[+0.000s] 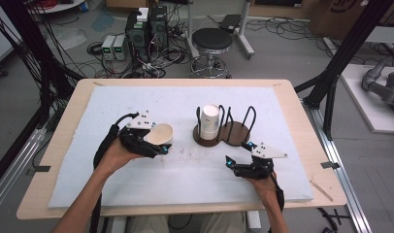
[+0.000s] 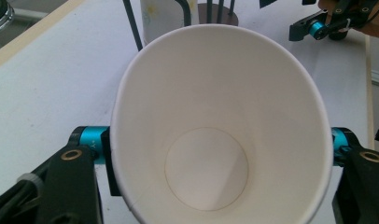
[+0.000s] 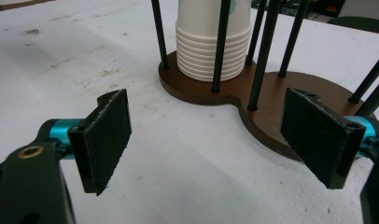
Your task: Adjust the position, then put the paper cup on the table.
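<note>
1. Cup [image 2: 220, 126]: nearest the lens in the left gripper view, mouth toward the camera, clamped across its side walls by the left gripper [image 1: 154, 145]. It is empty; the bare white base disc is visible.
2. Location: in the high view the cup is tilted, held just above the surface [image 1: 137, 107], left of the rack [image 1: 223, 133] and clear of it.
3. Handling, judged: thin paper, very light, easily crushed. The wall appears squeezed oval. A light grip low on the wall is advised; the rim resists squeezing best.
4. Right gripper [image 1: 241, 158]: jaws wide apart, holding nothing, near the rack's front edge.
5. Rack contents: one bay holds a stack [image 3: 213, 42] of nested cups, upright between the posts. The adjoining bay is empty.
</note>
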